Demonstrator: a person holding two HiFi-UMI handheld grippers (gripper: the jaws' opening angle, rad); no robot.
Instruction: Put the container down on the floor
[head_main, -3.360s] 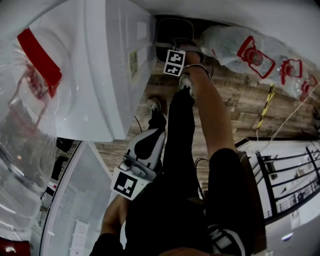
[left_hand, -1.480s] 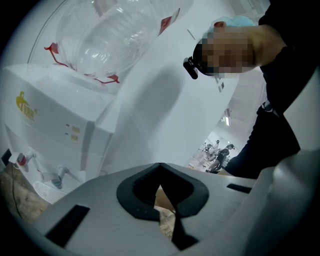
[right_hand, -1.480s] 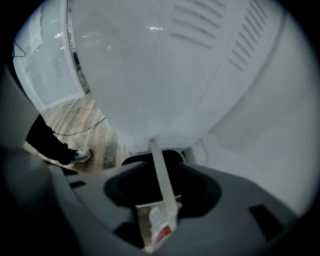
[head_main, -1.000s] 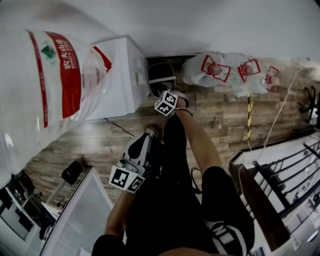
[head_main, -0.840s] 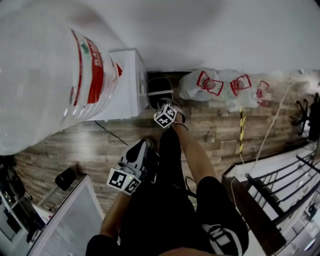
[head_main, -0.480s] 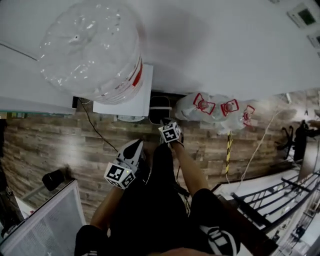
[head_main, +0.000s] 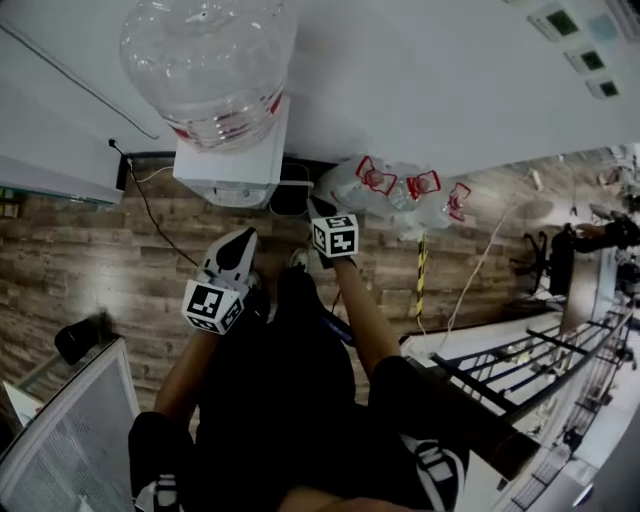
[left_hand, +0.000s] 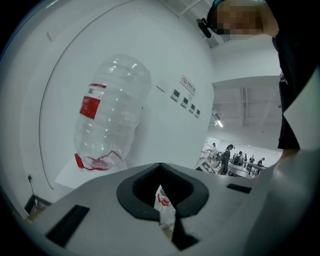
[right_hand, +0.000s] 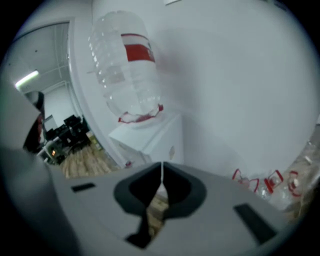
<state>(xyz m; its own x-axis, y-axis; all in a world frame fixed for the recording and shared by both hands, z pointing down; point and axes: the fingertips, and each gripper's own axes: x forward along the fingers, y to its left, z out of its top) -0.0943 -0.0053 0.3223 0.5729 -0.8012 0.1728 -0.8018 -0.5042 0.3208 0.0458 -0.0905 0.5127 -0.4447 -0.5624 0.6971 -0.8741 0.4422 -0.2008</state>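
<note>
Fingers (right_hand: 134, 192) of right gripper (right_hand: 161, 165) together, empty; left gripper (left_hand: 160, 165) likewise. Containers (head_main: 395, 190) on floor (head_main: 80, 230) beside dispenser (head_main: 232, 160). Likely released: back off straight, avoid nudging them.

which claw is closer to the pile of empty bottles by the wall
Right. The right claw is close beside the empty bottles; the left claw is farther off, in front of the water dispenser.

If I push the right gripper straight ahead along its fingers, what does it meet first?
Probably the white water dispenser: it stands straight ahead of the right gripper's closed fingers, with the wall behind it. Depth is unclear.
</note>
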